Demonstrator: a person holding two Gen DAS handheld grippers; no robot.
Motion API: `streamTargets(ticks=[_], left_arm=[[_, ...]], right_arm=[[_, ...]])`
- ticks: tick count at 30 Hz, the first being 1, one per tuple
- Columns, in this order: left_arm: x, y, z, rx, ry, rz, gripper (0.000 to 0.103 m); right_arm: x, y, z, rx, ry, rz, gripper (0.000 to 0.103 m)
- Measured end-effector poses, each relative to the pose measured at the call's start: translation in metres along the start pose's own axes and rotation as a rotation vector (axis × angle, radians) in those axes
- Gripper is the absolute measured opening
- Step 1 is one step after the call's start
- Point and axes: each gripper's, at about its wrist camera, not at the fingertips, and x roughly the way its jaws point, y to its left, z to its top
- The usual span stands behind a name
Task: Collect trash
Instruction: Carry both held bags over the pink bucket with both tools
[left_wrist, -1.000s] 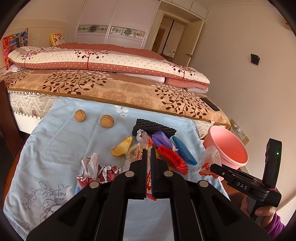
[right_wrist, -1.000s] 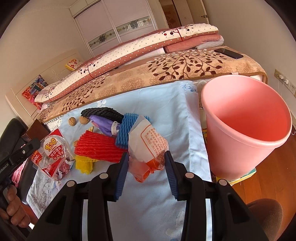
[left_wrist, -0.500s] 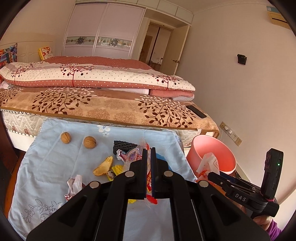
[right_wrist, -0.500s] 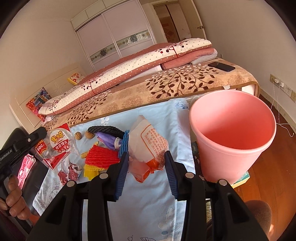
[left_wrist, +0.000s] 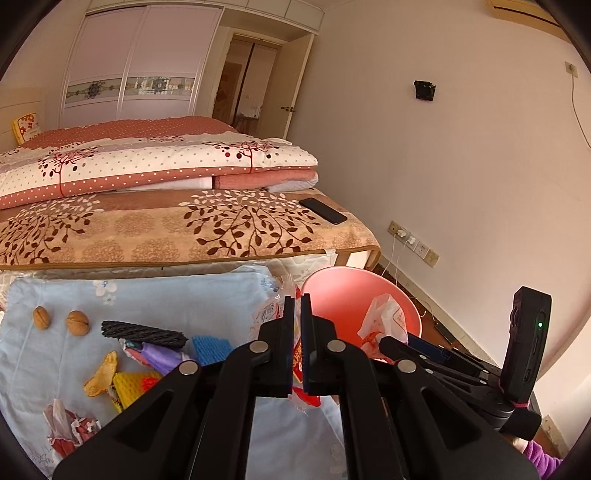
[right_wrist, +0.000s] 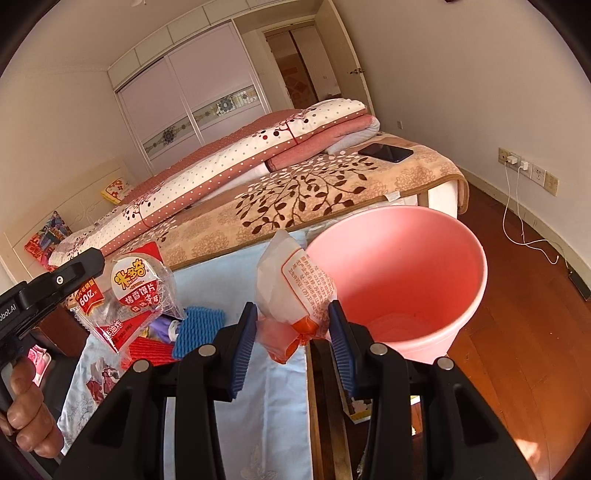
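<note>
Right gripper (right_wrist: 291, 325): we hold it clamped on a white-and-orange bag (right_wrist: 291, 291), just at the near-left rim of the pink bin (right_wrist: 461, 266).
Left gripper (left_wrist: 297, 325): pinched tight on a red-and-clear snack wrapper (right_wrist: 136, 295), close to the bin too.
Progress: bin looks empty inside, nothing dropped yet, we judge; first two pieces about to go in.
Left on surface (left_wrist: 66, 362): foam nets, peel, crumpled paper, two walnuts (left_wrist: 59, 321).
Writing: wrapper shows "60亿" and "米多奇"; bag print too small.
</note>
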Motion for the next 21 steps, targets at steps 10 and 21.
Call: streamTargets(ticks=[10, 21], left_arm=[[0.076, -0.042, 0.009, 0.037, 0.067, -0.090, 0.003], [0.131, -0.050, 0.001, 0.021, 0.136, -0.095, 0.003]], right_arm=[[0.014, -0.047, 0.009, 0.051, -0.007, -0.101, 0.040], [0.035, -0.075, 0.008, 0.088, 0.026, -0.150, 0.041]])
